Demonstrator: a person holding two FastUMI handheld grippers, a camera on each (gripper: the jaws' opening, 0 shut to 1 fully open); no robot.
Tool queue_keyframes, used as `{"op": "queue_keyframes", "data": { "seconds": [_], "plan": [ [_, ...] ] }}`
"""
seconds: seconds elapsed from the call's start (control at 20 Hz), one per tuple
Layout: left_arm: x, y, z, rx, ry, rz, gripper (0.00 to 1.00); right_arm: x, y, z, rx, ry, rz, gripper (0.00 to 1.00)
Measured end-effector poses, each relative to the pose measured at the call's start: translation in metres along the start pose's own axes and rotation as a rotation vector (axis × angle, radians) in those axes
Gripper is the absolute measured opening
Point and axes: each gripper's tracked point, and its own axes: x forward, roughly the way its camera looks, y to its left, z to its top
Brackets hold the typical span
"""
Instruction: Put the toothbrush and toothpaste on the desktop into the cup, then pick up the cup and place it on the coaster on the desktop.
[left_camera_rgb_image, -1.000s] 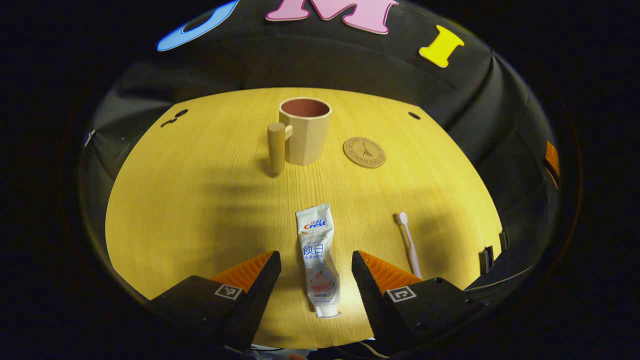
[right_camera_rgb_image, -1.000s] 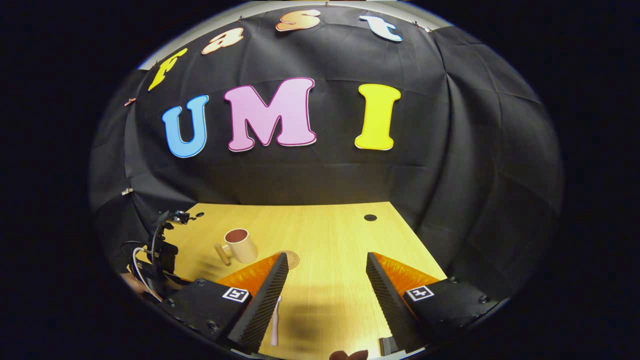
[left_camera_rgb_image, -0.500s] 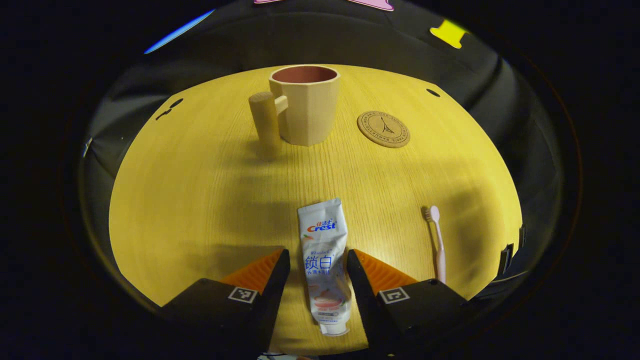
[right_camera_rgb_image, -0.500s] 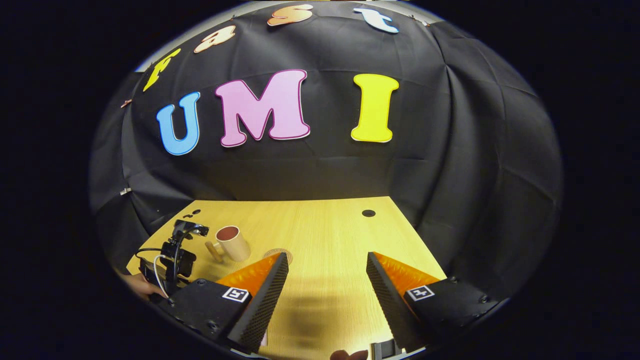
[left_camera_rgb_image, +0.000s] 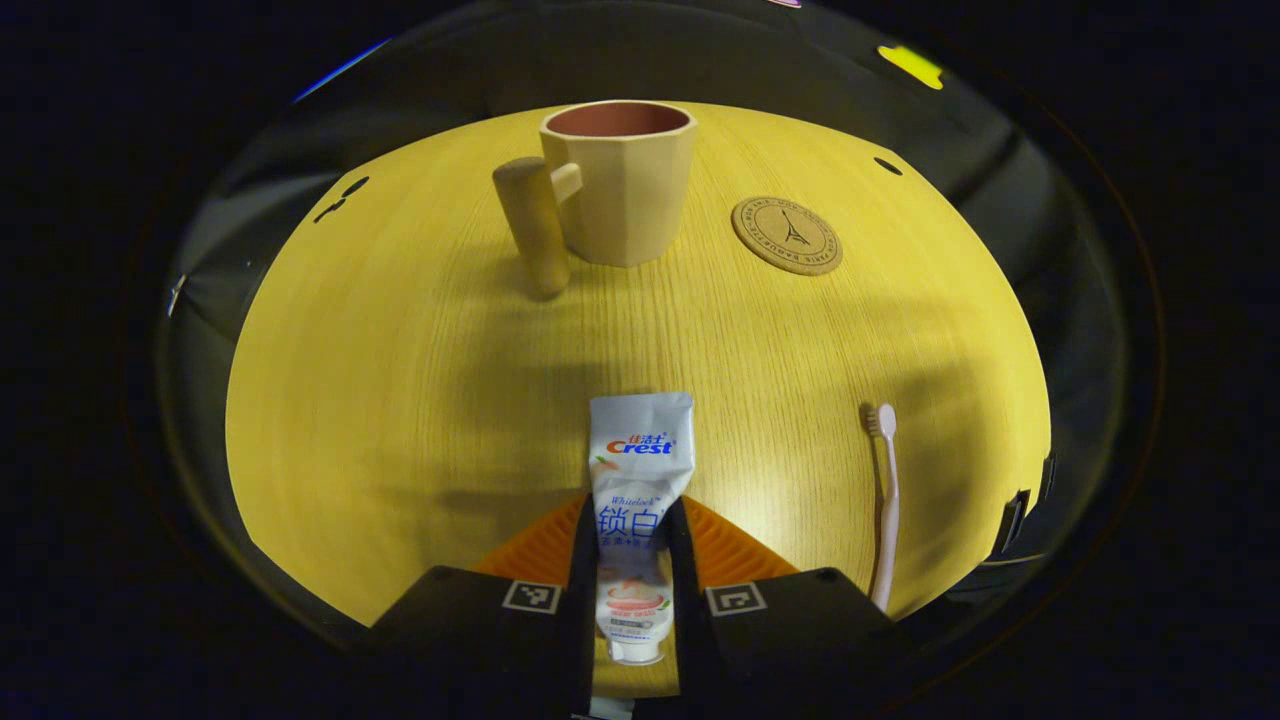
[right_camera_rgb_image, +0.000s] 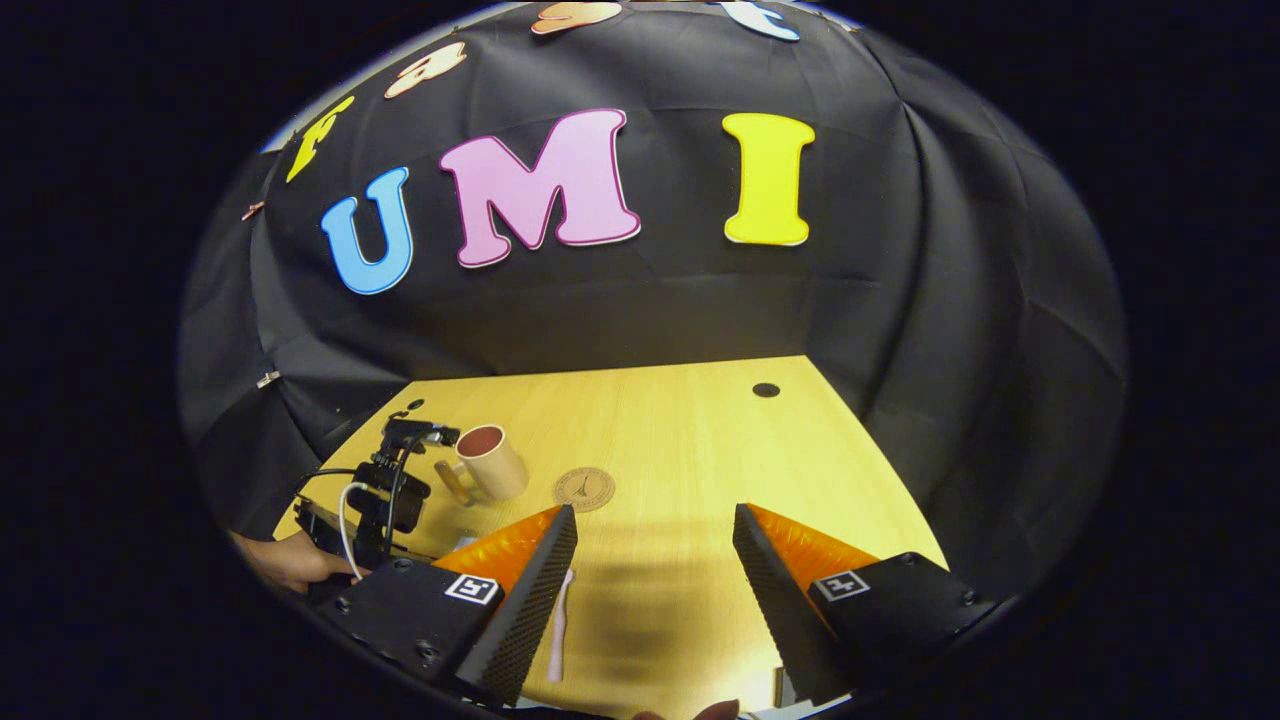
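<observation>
In the left gripper view my left gripper (left_camera_rgb_image: 628, 515) is shut on the white toothpaste tube (left_camera_rgb_image: 638, 470), both fingers pressing its lower half as it lies on the wooden desktop (left_camera_rgb_image: 400, 380). A pink toothbrush (left_camera_rgb_image: 884, 500) lies to its right. Farther off stand the beige cup (left_camera_rgb_image: 620, 185) with a peg handle and the round cork coaster (left_camera_rgb_image: 787, 234) to its right. In the right gripper view my right gripper (right_camera_rgb_image: 655, 525) hangs open above the desktop, with the toothbrush (right_camera_rgb_image: 560, 625) beside its left finger, the cup (right_camera_rgb_image: 492, 465) and coaster (right_camera_rgb_image: 584, 488) ahead-left.
In the right gripper view the other gripper (right_camera_rgb_image: 385, 495), with its cable and the hand (right_camera_rgb_image: 290, 562) that holds it, sits at the left near the cup. A cable hole (right_camera_rgb_image: 765, 389) marks the desktop's far right. The black cloth wall (right_camera_rgb_image: 650, 310) closes the back.
My left gripper moved forward and lower and closed from open onto the toothpaste tube. The right gripper drifted slightly, bringing the toothbrush and coaster back into view; it stays open.
</observation>
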Motion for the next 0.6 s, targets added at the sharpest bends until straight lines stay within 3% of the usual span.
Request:
{"op": "queue_keyframes", "data": {
  "seconds": [0.05,0.15,0.2,0.6],
  "plan": [
    [-0.002,0.000,0.001,-0.014,-0.004,-0.018,0.25,0.000,0.005,-0.008,0.009,0.030,0.009,0.97],
    [-0.005,-0.001,-0.006,-0.034,0.006,-0.066,0.19,-0.001,0.014,-0.025,0.026,0.095,0.026,0.98],
    [-0.008,-0.001,-0.010,-0.043,0.007,-0.088,0.23,-0.002,0.021,-0.034,0.029,0.131,0.033,0.98],
    [-0.067,0.008,-0.027,-0.052,-0.071,-0.203,0.20,0.006,0.061,-0.092,-0.034,0.304,0.061,0.96]
  ]
}}
